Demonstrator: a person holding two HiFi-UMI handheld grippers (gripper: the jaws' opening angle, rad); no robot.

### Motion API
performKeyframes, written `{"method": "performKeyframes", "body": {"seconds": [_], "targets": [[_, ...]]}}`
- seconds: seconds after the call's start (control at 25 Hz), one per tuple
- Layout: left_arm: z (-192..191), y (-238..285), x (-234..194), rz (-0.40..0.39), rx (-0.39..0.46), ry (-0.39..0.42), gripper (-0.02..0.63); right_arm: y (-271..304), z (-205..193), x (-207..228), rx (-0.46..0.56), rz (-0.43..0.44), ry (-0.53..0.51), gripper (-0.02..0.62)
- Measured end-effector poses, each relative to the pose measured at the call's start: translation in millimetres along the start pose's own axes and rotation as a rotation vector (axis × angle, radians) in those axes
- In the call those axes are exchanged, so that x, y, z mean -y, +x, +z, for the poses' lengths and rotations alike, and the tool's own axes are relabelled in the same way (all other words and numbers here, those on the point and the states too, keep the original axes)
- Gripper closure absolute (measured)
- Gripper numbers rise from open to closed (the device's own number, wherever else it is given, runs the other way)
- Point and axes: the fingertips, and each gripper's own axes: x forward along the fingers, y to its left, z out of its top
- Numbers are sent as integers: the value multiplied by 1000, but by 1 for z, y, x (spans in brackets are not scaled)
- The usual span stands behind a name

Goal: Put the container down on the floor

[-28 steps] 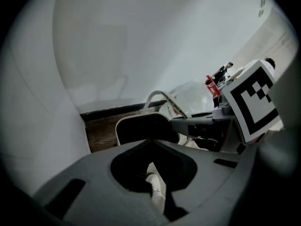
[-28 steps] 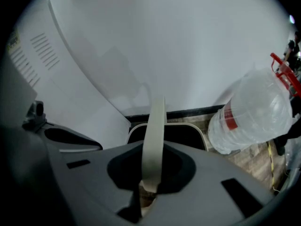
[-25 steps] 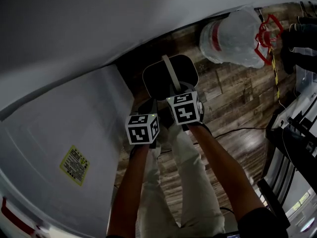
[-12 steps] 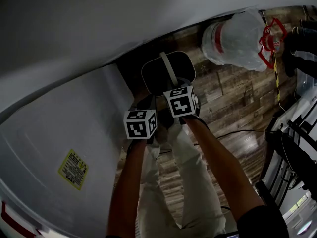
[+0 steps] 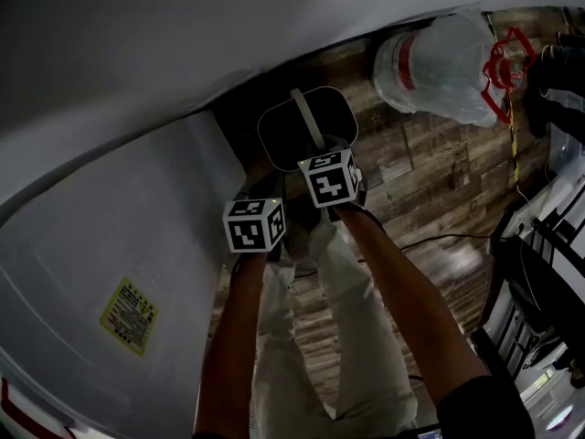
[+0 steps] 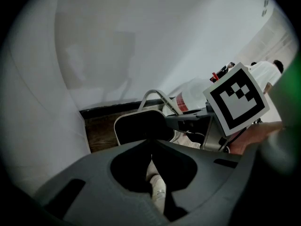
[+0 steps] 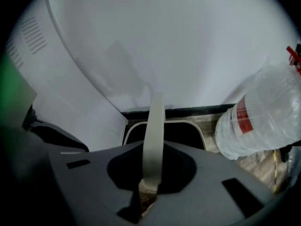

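Note:
The container [image 5: 285,136] is a dark, rounded bin with a pale rim and a pale strap handle [image 5: 306,121]. It hangs over the wooden floor in the corner by the white wall. My right gripper [image 5: 317,152] is shut on the top of that handle [image 7: 153,135], and the bin's rim [image 7: 199,132] shows below the jaws. Whether the bin touches the floor I cannot tell. My left gripper [image 5: 275,190] hangs beside it on the left, shut with nothing held. From the left gripper [image 6: 151,149] view the bin [image 6: 140,126] lies just ahead, apart from it.
A large clear water bottle [image 5: 440,56] with a red label lies on the floor [image 5: 430,186] right of the bin, by a red frame [image 5: 508,60]. A white appliance [image 5: 110,245] with a yellow sticker [image 5: 127,316] fills the left. Dark racks [image 5: 539,273] and a cable stand at the right.
Both grippers have sunk a little toward the floor, the bin going down with the right one. The grip on the handle is unchanged.

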Motion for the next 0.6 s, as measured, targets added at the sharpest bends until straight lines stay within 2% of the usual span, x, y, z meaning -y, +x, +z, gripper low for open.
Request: {"method": "performKeyframes", "body": {"seconds": [0.6], "targets": [[-2,1,8,-37,-11,4,586,-4,-16,5,-13,-13,33,561]]}}
